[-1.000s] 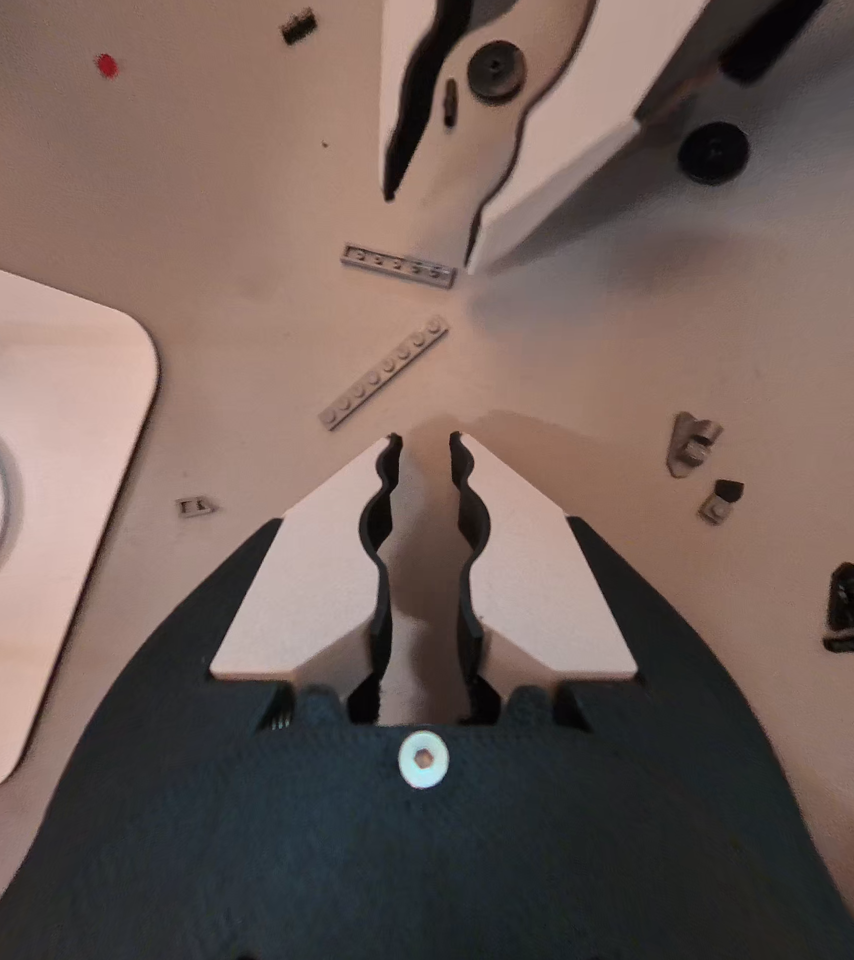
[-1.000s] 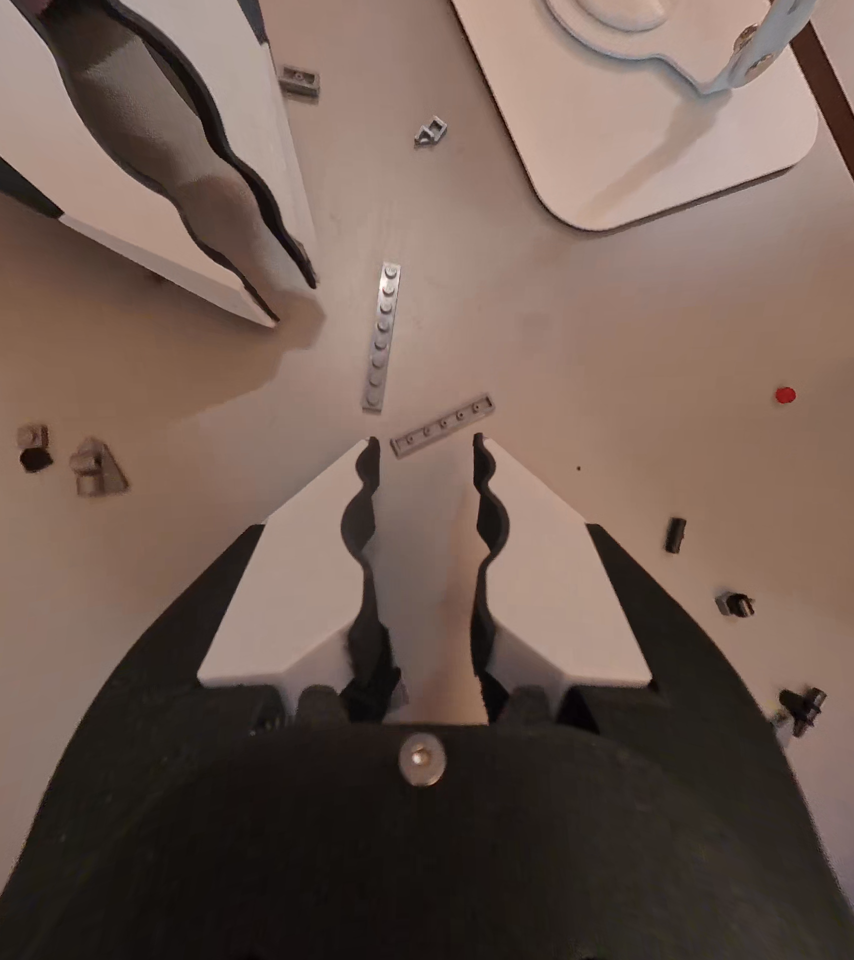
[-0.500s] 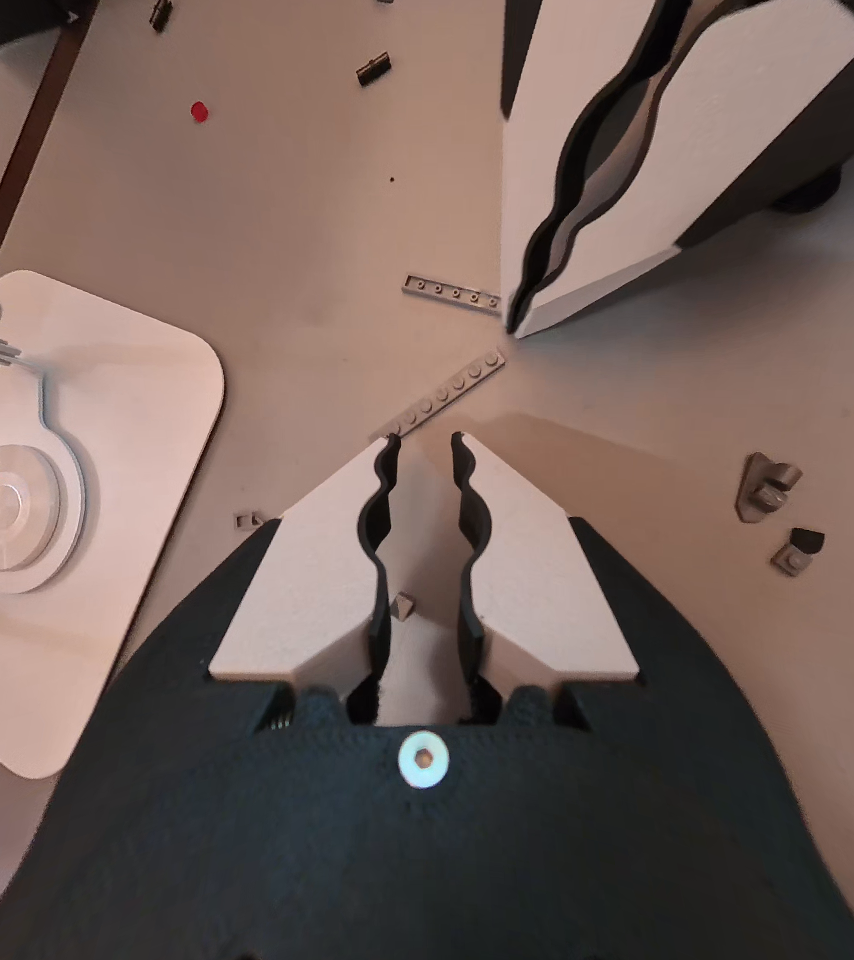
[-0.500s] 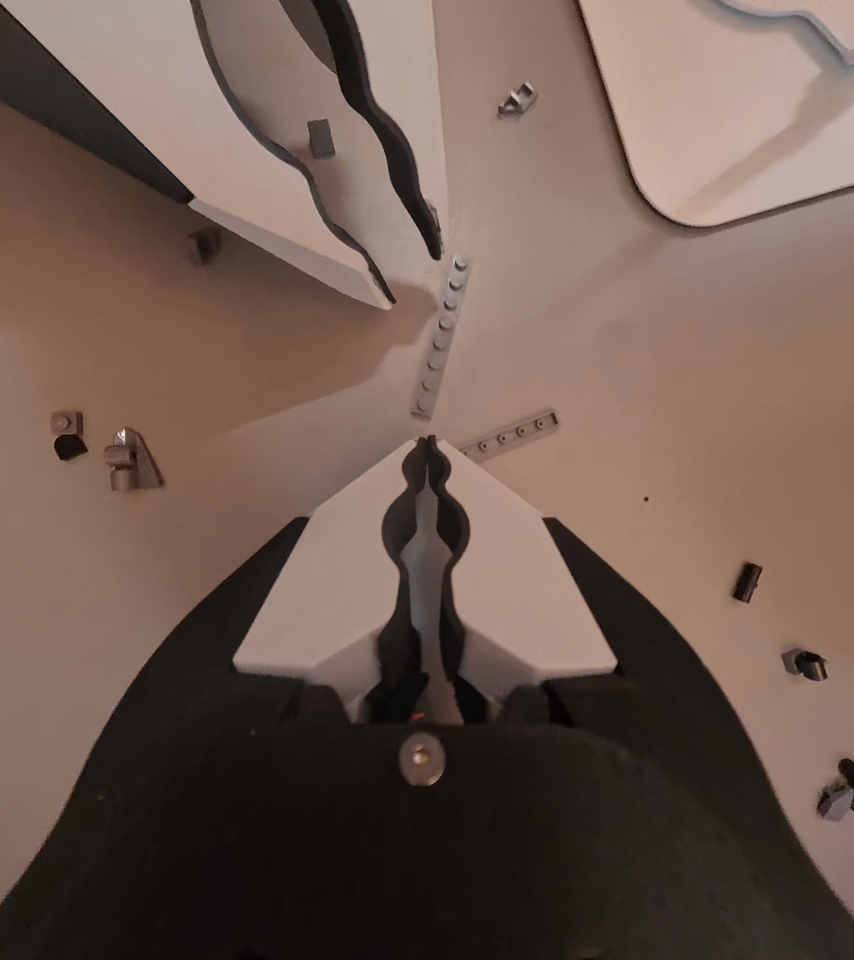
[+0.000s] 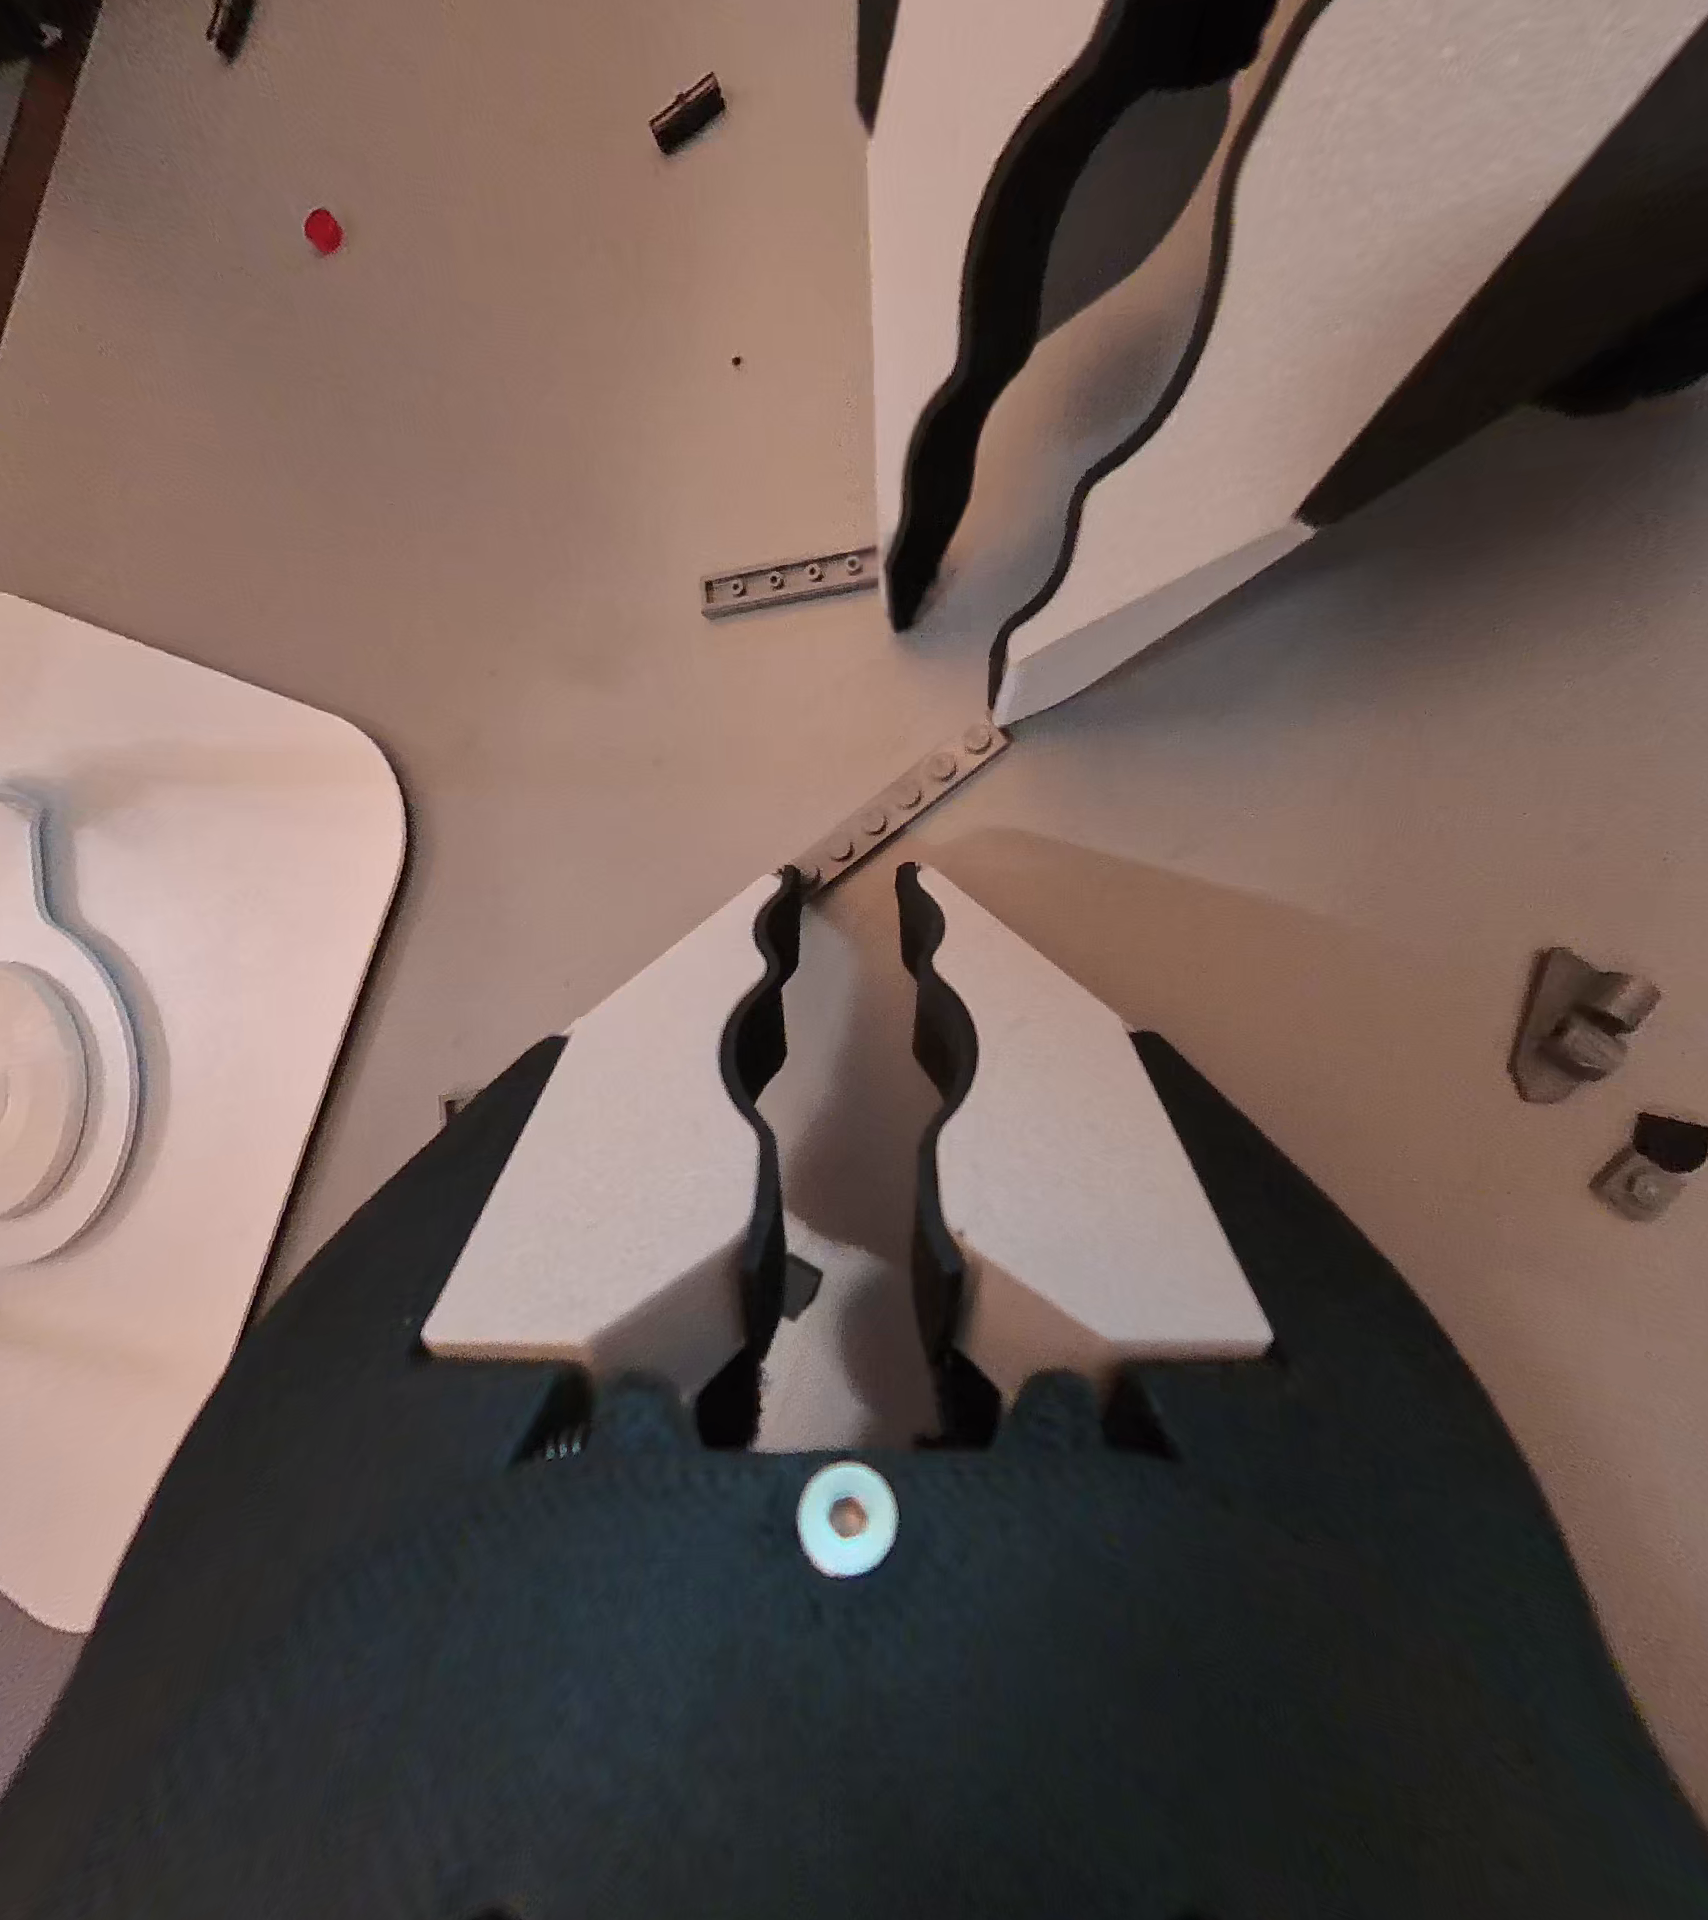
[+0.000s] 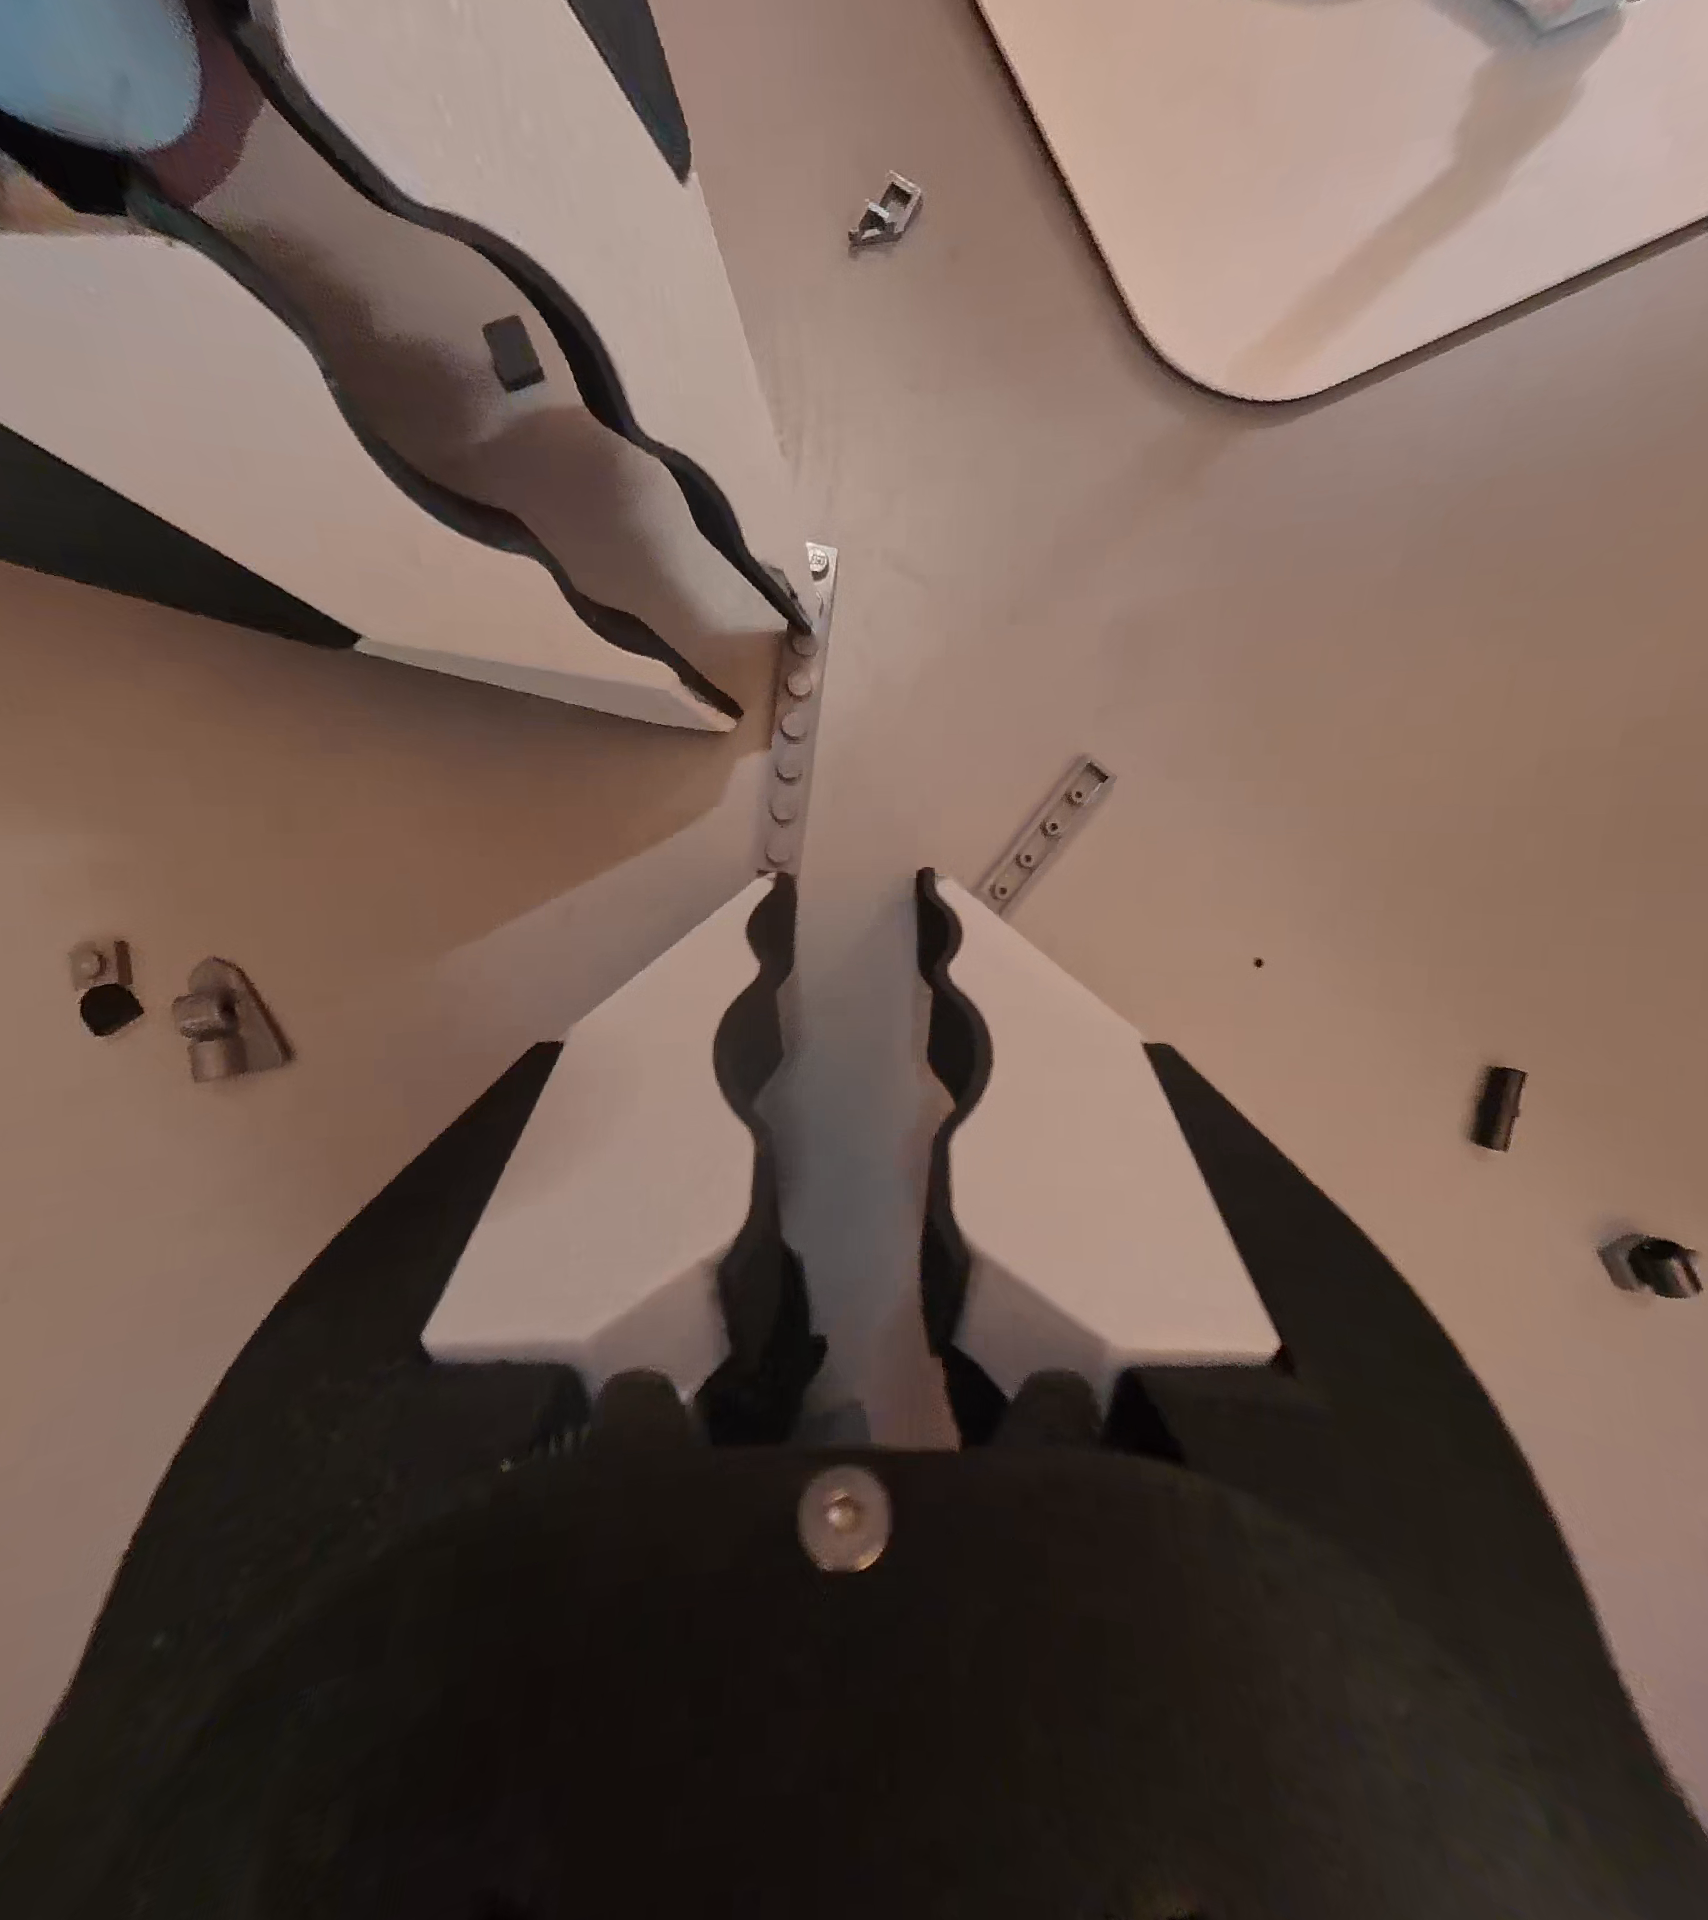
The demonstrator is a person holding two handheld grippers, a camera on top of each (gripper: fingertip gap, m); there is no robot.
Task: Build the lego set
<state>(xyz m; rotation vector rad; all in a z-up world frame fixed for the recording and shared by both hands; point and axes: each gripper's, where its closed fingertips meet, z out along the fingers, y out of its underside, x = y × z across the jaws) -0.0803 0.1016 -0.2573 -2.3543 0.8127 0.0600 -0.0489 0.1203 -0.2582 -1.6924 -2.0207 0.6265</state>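
Down in the left wrist view, the left gripper [image 5: 845, 883] hangs over the beige tabletop [image 5: 517, 416] with its white fingers a narrow gap apart and nothing between them. One tip touches the near end of the long grey studded lego plate [image 5: 897, 805], which runs diagonally to the far right; at that far end sits a fingertip of the right gripper [image 5: 943, 649], its fingers also parted. Left of that gripper lies a shorter grey lego plate with small holes [image 5: 790, 584], partly hidden behind a finger. A white rounded board [image 5: 310, 831] lies at the left, a small red round piece [image 5: 322, 231] far left, and two small grey-and-black pieces [image 5: 1577, 1023] at the right.

Next, the right wrist view — the right gripper [image 6: 848, 883] is parted and empty, its left tip just at the near end of the long plate [image 6: 796, 748]. The left gripper [image 6: 767, 665] comes in from the far left, one tip pressing on the plate's far portion. The shorter plate [image 6: 1047, 831] lies just right.
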